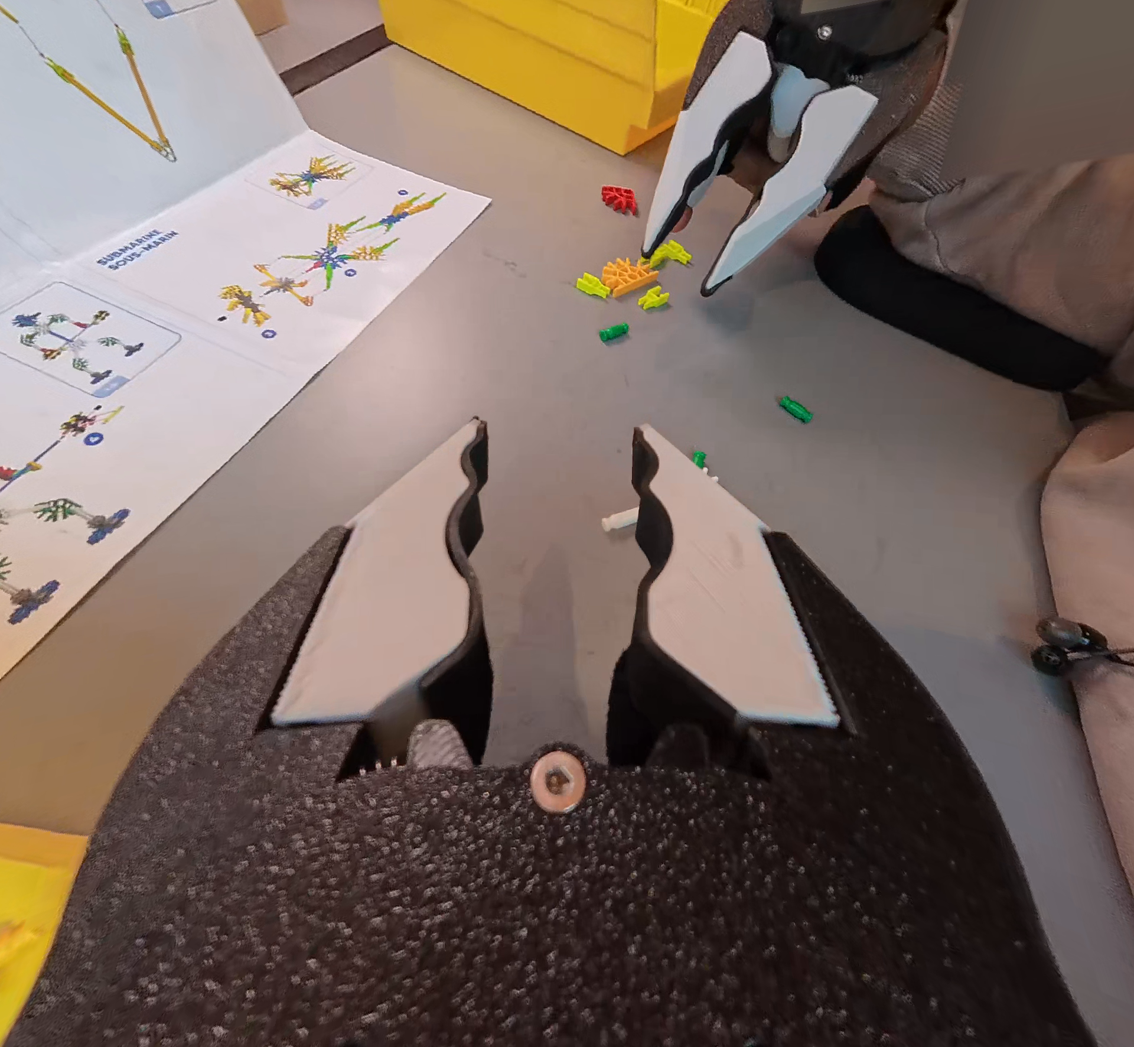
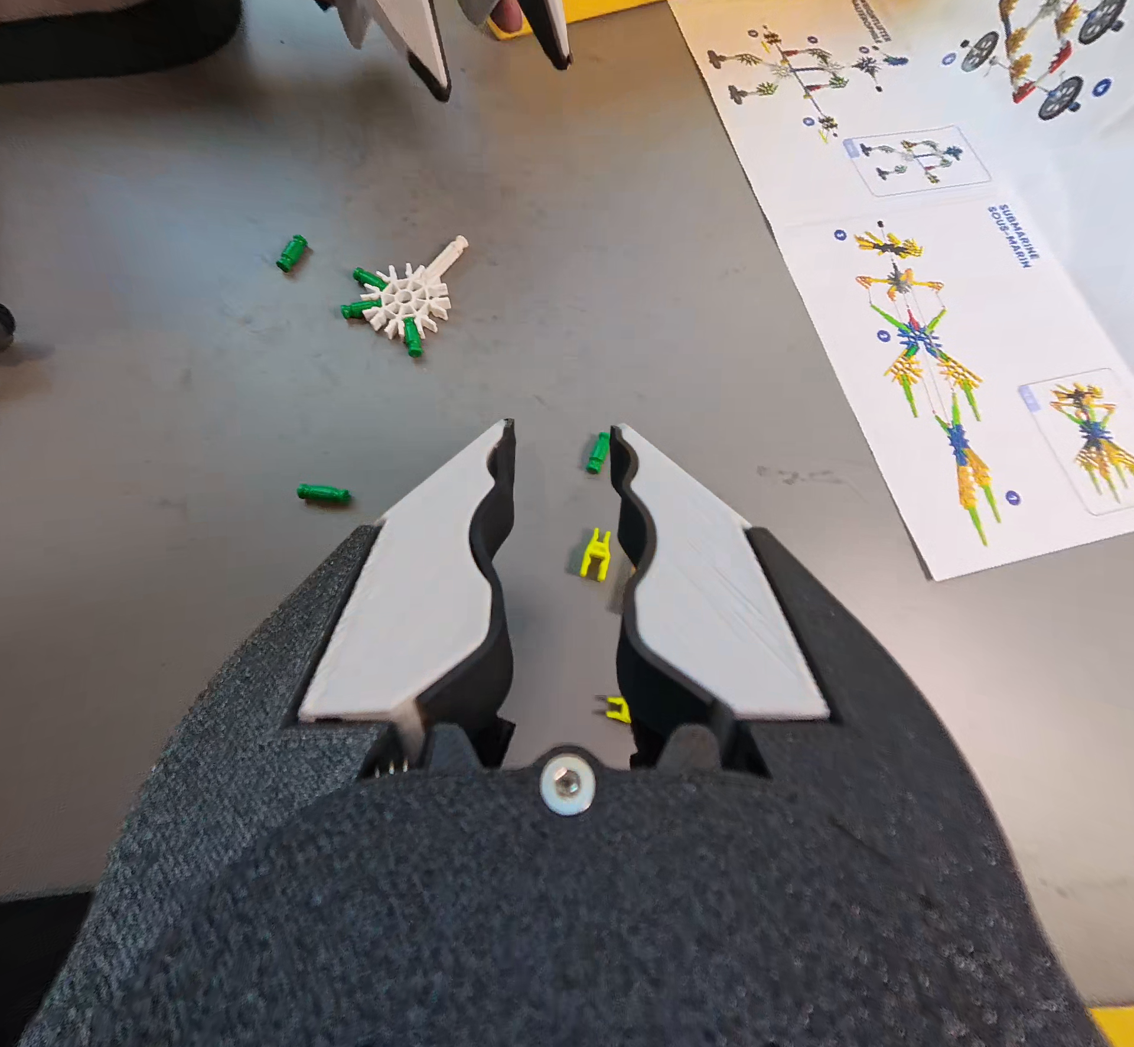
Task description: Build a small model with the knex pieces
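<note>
While both grippers hang over the grey worktop (image 1: 491,342), their fingers stand apart and hold nothing.

Left gripper (image 1: 555,428): fingers spread, a white rod (image 1: 618,521) lying just inside its right finger. Right gripper (image 2: 561,425): fingers parted; a green peg (image 2: 596,453) lies beside the right fingertip and a yellow clip (image 2: 595,554) lies on the worktop between the fingers. Further ahead rests a white hub connector (image 2: 405,299) with green pegs plugged in; an instruction sheet (image 2: 920,281) lies to the right.

matt grey table (image 2: 184,434), glossy paper instruction sheet (image 2: 920,342), smooth plastic yellow bin (image 1: 521,23).
</note>
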Demonstrator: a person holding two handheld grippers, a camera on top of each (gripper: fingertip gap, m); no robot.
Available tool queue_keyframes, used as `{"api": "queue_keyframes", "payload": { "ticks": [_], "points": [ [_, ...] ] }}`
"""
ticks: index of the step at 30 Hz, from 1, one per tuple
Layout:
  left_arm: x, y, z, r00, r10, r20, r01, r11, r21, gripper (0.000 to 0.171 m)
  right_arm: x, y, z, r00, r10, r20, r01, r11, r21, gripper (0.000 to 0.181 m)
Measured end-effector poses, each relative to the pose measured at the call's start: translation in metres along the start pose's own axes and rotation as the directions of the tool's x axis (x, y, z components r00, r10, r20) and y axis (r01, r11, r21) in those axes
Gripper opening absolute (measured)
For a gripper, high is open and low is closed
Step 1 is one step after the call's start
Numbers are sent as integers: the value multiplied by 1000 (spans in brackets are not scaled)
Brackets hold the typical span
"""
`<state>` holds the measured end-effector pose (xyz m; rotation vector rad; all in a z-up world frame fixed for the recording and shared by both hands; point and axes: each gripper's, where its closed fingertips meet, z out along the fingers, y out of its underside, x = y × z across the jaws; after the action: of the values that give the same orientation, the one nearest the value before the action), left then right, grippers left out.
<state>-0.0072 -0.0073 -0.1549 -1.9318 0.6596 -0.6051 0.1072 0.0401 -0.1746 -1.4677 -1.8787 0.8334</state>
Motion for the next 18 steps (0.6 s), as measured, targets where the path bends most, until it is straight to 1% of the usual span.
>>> {"api": "queue_keyframes", "payload": {
  "ticks": [2, 3, 4, 5, 7, 8, 9, 12, 15, 18],
  "points": [
    [-13, -1, -2, 997, -66, 47, 65, 998, 22, 47, 5, 4, 1, 1000, -8, -25, 8, 1000, -14, 30],
    [-15, -4, -3, 995, -88, 53, 86, 995, 44, 39, 7, 4, 1, 999, -8, -37, 8, 1000, -13, 30],
    [-18, -7, -5, 992, -103, 66, 98, 993, 68, 34, 10, 5, 1, 999, -8, -53, 8, 1000, -15, 30],
    [-19, -9, -6, 992, -105, 75, 98, 992, 82, 34, 13, 6, 1, 998, -10, -67, 9, 1000, -19, 30],
    [-21, -11, -6, 992, -90, 93, 82, 992, 95, 33, 16, 7, 2, 996, -13, -86, 11, 1000, -19, 31],
    [-21, -12, -6, 991, -83, 101, 73, 992, 102, 32, 18, 6, 2, 995, -12, -95, 10, 1000, -15, 34],
    [-20, -14, -6, 992, -74, 103, 63, 992, 110, 31, 22, 6, 2, 993, -7, -119, 6, 1000, -9, 43],
    [-19, -17, -5, 992, -59, 113, 45, 991, 127, 28, 31, 4, -1, 986, 2, -168, -1, 1000, 8, 53],
    [-24, -18, -6, 985, -35, 169, 14, 993, 121, 27, 35, 8, -5, 981, -3, -194, 0, 1000, -15, 54],
    [-24, -24, -10, 980, 11, 198, -38, 990, 136, 24, 37, 10, -8, 979, -4, -205, -2, 1000, -31, 54]
  ]
}}
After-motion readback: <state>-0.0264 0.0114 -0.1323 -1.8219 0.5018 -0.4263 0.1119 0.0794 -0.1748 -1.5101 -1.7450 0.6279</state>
